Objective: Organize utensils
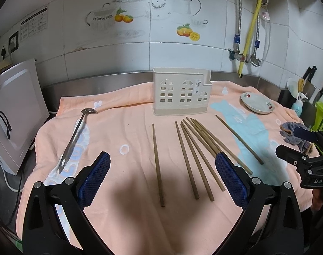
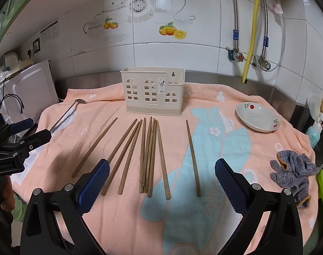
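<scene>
Both grippers, left (image 1: 162, 177) and right (image 2: 162, 181), hover wide and empty over chopsticks (image 2: 147, 156) lying loose on the towel (image 2: 204, 223) before the holder (image 2: 153, 91). Best pinch one stray stick mid-shaft, then tip it upright into the holder.

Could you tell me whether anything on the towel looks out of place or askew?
Yes: the chopsticks lie fanned loosely on the towel, none in the holder, and one lies apart at the right. A crumpled glove sits by the edge.
</scene>
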`<state>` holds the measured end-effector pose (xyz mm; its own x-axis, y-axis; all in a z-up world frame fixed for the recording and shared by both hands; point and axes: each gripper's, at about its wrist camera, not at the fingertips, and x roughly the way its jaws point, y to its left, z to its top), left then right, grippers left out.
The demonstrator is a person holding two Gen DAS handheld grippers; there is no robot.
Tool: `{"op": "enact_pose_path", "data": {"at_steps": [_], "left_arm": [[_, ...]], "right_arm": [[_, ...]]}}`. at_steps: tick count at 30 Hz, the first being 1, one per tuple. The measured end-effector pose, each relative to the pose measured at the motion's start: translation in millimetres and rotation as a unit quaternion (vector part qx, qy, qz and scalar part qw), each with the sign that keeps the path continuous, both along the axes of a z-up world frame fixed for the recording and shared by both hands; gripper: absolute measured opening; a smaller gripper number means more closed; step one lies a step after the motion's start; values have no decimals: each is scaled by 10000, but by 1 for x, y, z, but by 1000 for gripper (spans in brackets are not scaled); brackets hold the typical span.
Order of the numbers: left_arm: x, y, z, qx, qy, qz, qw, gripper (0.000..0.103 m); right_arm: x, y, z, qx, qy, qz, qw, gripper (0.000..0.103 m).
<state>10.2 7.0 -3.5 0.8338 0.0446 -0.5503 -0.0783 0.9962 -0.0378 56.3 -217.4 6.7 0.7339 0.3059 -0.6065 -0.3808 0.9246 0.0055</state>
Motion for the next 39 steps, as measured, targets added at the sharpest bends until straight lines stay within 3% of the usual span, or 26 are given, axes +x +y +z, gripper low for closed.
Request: {"op": "enact_pose_path", "data": {"at_steps": [24, 28, 39], "left_arm": [[22, 1, -27, -109, 432, 11, 9990, 98], [26, 2, -32, -130, 509, 22, 9986, 98], [41, 3, -49, -181, 754, 12, 9970, 98]], "right_arm": [[21, -2, -25, -46, 315, -33, 9995, 95], [27, 0, -31, -68, 415, -4, 9991, 87], [40, 4, -46, -118, 600, 48, 9981, 87]]}}
